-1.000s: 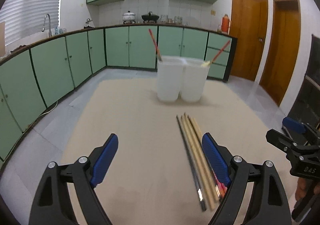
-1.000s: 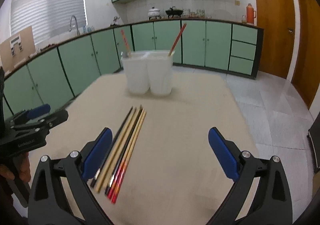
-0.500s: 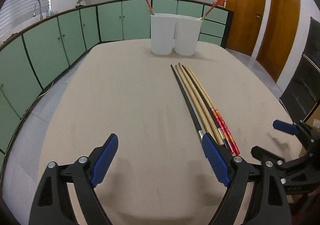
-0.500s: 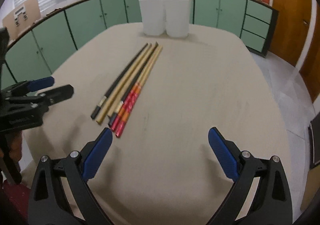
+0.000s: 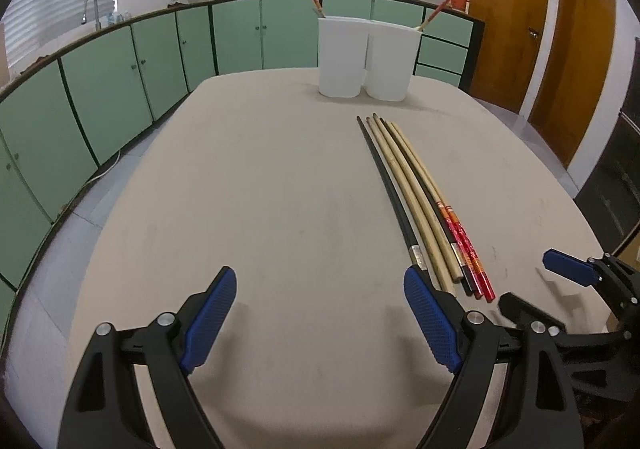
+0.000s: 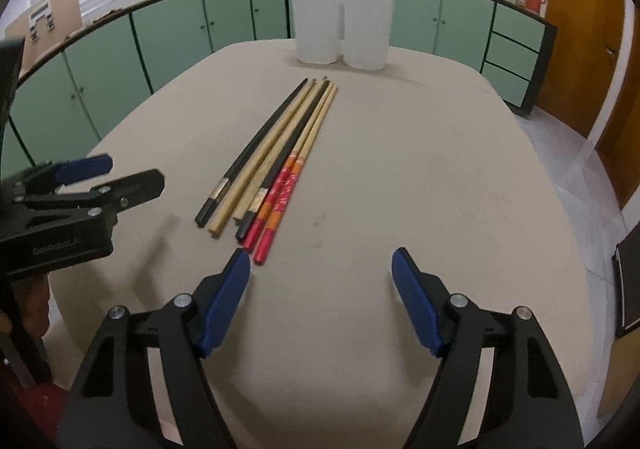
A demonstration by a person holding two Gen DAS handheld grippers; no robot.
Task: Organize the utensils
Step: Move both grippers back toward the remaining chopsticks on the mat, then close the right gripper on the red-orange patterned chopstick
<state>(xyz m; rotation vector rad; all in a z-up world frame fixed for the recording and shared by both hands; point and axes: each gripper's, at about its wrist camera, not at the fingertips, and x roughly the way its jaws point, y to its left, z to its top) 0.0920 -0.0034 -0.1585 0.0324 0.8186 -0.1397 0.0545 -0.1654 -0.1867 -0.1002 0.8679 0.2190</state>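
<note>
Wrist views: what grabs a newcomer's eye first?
The chopsticks, lying side by side mid-table, the red ends nearest the cameras. Behind them two white cups stand touching at the table's far end, a red chopstick leaning in each. Both tongs, left and right, are empty; the right's jaws are closing.

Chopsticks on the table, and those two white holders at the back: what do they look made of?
Pale chopsticks: probably bamboo or bare wood, matte tan. Black chopstick: likely lacquered wood or plastic, with a silvery band near its end. Red-ended pair: tan shafts with glossy patterned red-orange paint. White holders: apparently plastic, smooth, slightly translucent; could be otherwise.
</note>
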